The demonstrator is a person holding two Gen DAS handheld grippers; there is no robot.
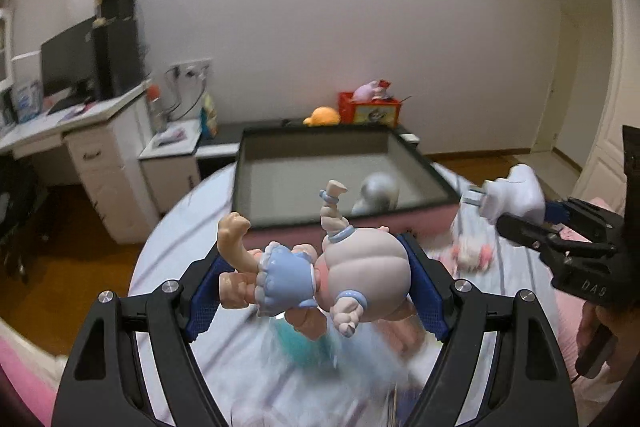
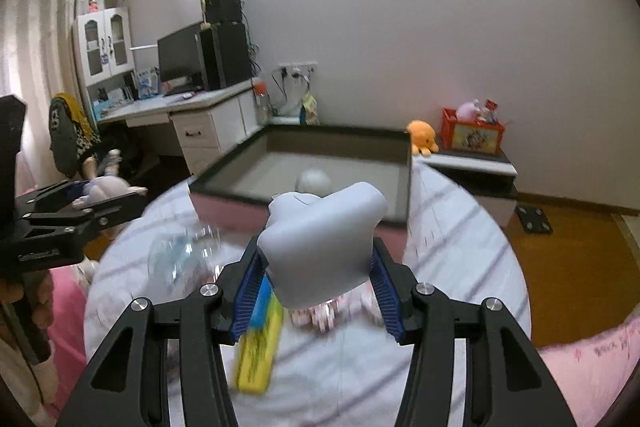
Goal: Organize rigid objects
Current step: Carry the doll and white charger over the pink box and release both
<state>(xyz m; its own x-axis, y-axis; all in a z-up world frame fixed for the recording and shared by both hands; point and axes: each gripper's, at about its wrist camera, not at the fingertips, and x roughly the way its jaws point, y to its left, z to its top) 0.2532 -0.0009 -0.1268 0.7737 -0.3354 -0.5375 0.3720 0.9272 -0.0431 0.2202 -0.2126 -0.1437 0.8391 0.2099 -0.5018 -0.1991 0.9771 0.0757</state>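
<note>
A baby doll (image 1: 360,267) in a pale blue dress and puffy pants lies sideways between the blue pads of my left gripper (image 1: 316,279), which is shut on it above the bed. My right gripper (image 2: 318,279) is shut on a grey-white boot-shaped piece (image 2: 320,239), also lifted off the bed. Each wrist view shows the other gripper: the right gripper (image 1: 524,215) with the boot piece (image 1: 512,193), and the left gripper (image 2: 100,195) with the doll (image 2: 106,185). Ahead stands an open box (image 1: 280,223) with a dark rim and pink sides. A rounded silver-grey thing (image 1: 376,193) lies inside it.
On the striped bedcover lie a yellow and blue pack (image 2: 258,351), a clear plastic item (image 2: 180,251) and a small pink-white toy (image 1: 472,251). Beyond the box are a low cabinet with an orange plush (image 2: 422,137) and a red crate (image 2: 472,135); a desk (image 2: 188,107) stands at left.
</note>
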